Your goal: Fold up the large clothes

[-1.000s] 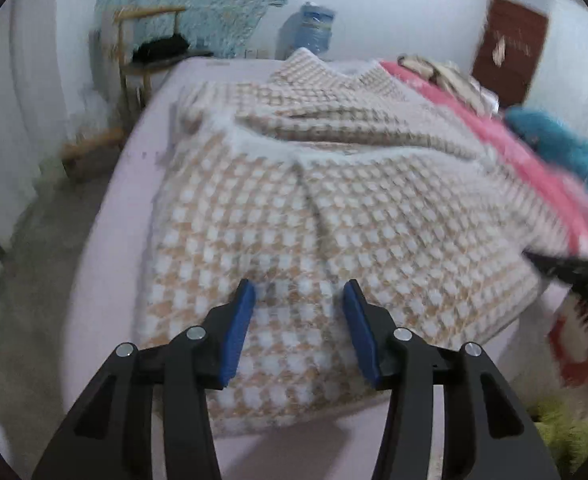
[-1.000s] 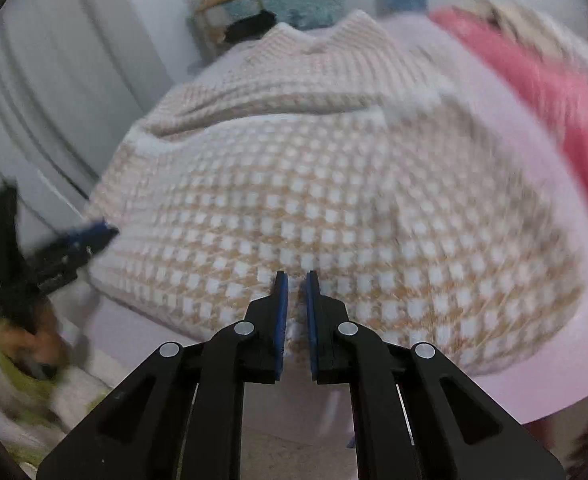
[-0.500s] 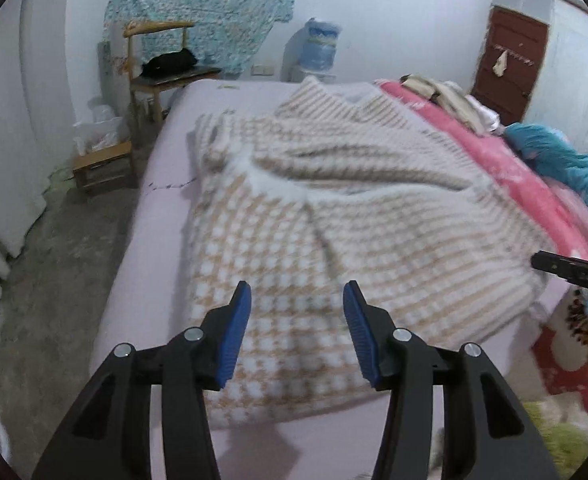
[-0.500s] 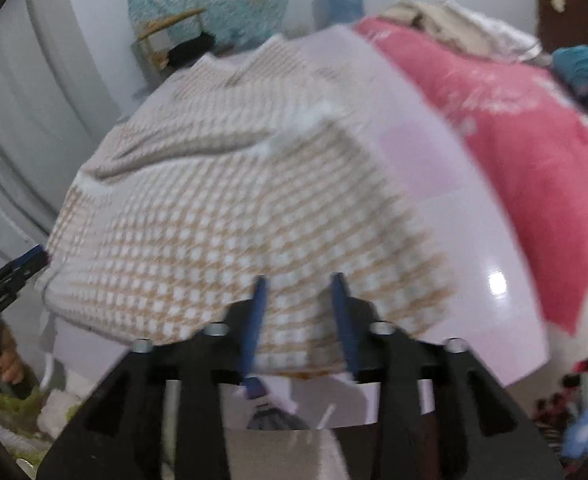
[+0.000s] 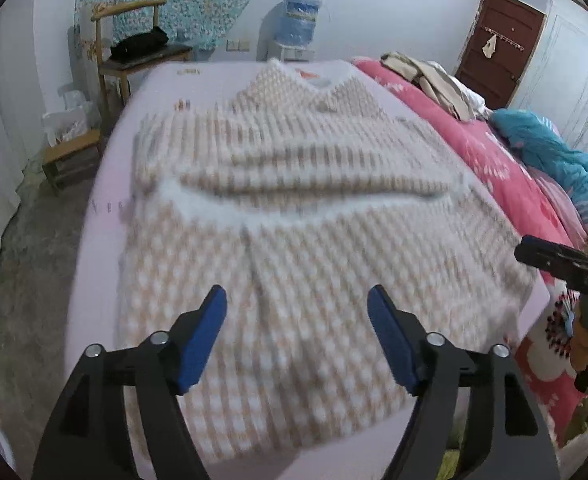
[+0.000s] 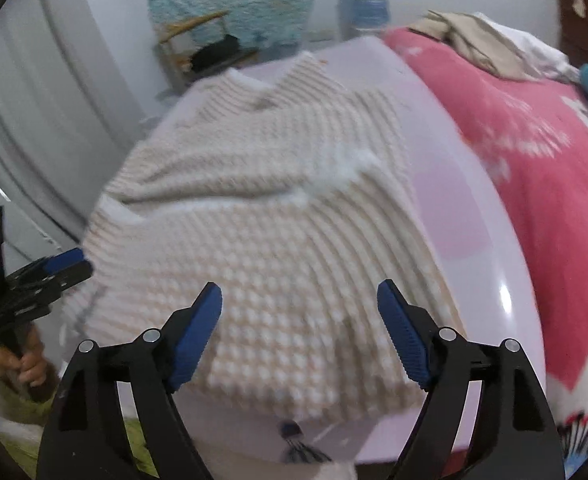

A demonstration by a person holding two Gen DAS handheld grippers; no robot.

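The left gripper (image 5: 296, 310) is opening, its blue pads (image 5: 201, 336) wide apart with nothing pinched between them. In the left wrist view it hangs above the near hem of the checked sweater (image 5: 294, 240), which lies spread flat on the pale bed (image 5: 93, 240), sleeves folded across its middle, collar at the far end. The pink blanket (image 5: 482, 148) runs along the right.

In the right wrist view the right gripper (image 6: 300, 308) is also opening, wide and empty, over the sweater's (image 6: 261, 220) near right corner. The other gripper shows at the left edge, gripped by a hand (image 6: 29, 364).
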